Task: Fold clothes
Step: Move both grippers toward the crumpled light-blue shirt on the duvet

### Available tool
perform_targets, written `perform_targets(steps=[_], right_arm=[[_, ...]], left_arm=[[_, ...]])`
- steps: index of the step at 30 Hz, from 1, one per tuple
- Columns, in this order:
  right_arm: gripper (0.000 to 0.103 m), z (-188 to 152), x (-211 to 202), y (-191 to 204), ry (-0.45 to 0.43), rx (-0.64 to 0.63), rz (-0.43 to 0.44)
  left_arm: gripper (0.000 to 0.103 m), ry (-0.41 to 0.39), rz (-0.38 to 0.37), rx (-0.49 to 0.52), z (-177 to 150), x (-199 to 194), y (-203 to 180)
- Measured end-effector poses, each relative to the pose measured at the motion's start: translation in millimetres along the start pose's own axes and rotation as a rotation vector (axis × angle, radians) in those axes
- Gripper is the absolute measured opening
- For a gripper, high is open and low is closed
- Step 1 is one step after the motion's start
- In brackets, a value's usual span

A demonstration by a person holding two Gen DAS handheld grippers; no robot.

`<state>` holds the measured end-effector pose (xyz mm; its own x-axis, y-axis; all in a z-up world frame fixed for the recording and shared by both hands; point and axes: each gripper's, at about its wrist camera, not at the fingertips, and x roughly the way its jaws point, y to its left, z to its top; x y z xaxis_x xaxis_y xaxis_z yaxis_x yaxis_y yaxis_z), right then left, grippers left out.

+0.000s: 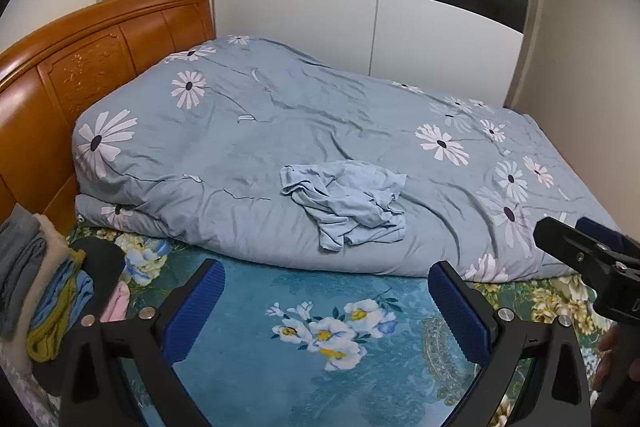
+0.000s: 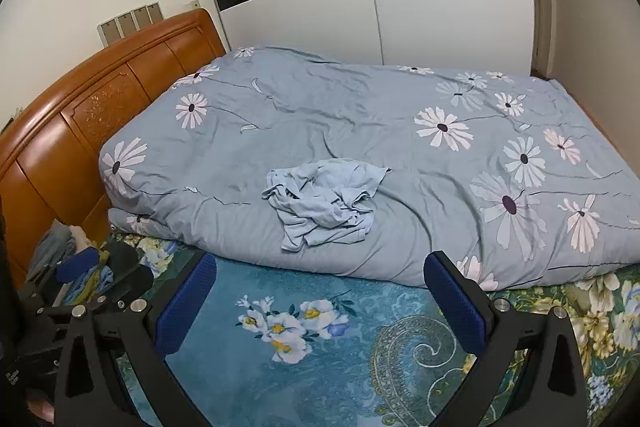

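both grippers, left gripper (image 1: 324,307) and right gripper (image 2: 320,303), gaping wide and empty; crumpled shirt (image 2: 324,203) sits dead ahead on the duvet (image 2: 400,131), about equally near to both

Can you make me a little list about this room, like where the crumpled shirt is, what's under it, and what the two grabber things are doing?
place: bedroom, on a bed with a wooden headboard
crumpled garment: light blue, unfolded, lying on the quilt
quilt: grey-blue with white daisies, bunched across the bed
bed sheet: teal with flowers, bare patch in front of the quilt
clothes pile: stacked at the left by the headboard
left gripper: open, empty, above the sheet
right gripper: open, empty, above the sheet
wardrobe: white with a black band, behind the bed
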<state>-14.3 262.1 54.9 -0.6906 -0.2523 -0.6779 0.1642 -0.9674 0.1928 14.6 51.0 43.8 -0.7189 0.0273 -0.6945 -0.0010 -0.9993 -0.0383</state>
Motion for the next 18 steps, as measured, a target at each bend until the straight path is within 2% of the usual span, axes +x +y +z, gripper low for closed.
perform_targets(steps=[5,12,18], right_arm=[[0.103,0,4,11,0.001,-0.023,-0.003],[0.103,10,24,40,0.032,-0.057,0.005],[0.103,19,56,56,0.076,-0.079,-0.010]], left_arm=[[0.103,-0.012,-0.017,0.055,0,4,-3],[0.103,-0.023,-0.061,0.059,12,19,15],[0.103,-0.008,-0.067,0.044,17,47,35]])
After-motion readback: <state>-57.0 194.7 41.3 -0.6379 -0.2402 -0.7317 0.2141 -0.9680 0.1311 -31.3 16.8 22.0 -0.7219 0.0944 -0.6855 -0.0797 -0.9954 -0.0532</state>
